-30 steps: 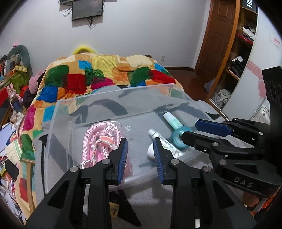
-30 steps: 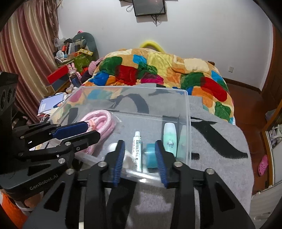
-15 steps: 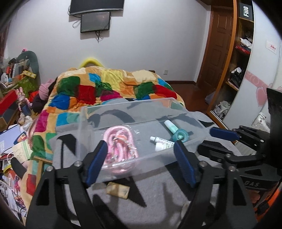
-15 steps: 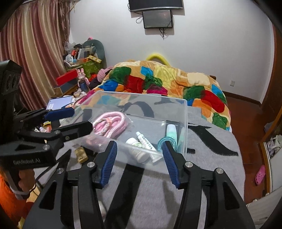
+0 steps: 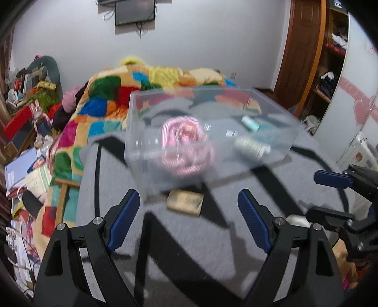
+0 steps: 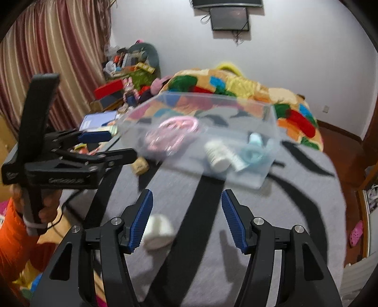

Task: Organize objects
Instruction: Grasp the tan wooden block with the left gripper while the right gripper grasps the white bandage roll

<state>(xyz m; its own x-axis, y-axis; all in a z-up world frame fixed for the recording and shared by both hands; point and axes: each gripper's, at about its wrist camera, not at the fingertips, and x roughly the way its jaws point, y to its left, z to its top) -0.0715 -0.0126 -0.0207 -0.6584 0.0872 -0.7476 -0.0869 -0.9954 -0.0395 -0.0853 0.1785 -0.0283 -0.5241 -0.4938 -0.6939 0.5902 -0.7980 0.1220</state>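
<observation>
Clear plastic bin (image 5: 208, 132) sat on the grey blanket with black markings (image 5: 189, 236), on the bed. Inside, blurred: a pink coiled cord (image 5: 186, 146) on its left side, a white tube (image 5: 251, 146) and a teal-capped tube (image 5: 251, 123) on its right. Same contents in the right wrist view: bin (image 6: 203, 132), pink cord (image 6: 172, 134), white tube (image 6: 222, 153).

Behind the bin lay a multicoloured quilt (image 5: 113, 99); white wall with a dark screen (image 5: 135, 11) mounted high; wooden door (image 5: 304, 49) at right; striped curtains (image 6: 54, 52) and a cluttered corner at left.

Since a second ago both tongs had drawn back from the bin and opened. Left tongs (image 5: 189, 219) stood wide, holding nothing. Right tongs (image 6: 186, 219) also wide and empty; earlier they were narrow at the bin's near wall.

On the blanket, just before the bin, lay a small tan packet (image 5: 185, 203), between the left tongs' fingers in view but apart from them. A white roll-like object (image 6: 158, 229) lay beside the right tongs' left finger; contact uncertain through blur.
</observation>
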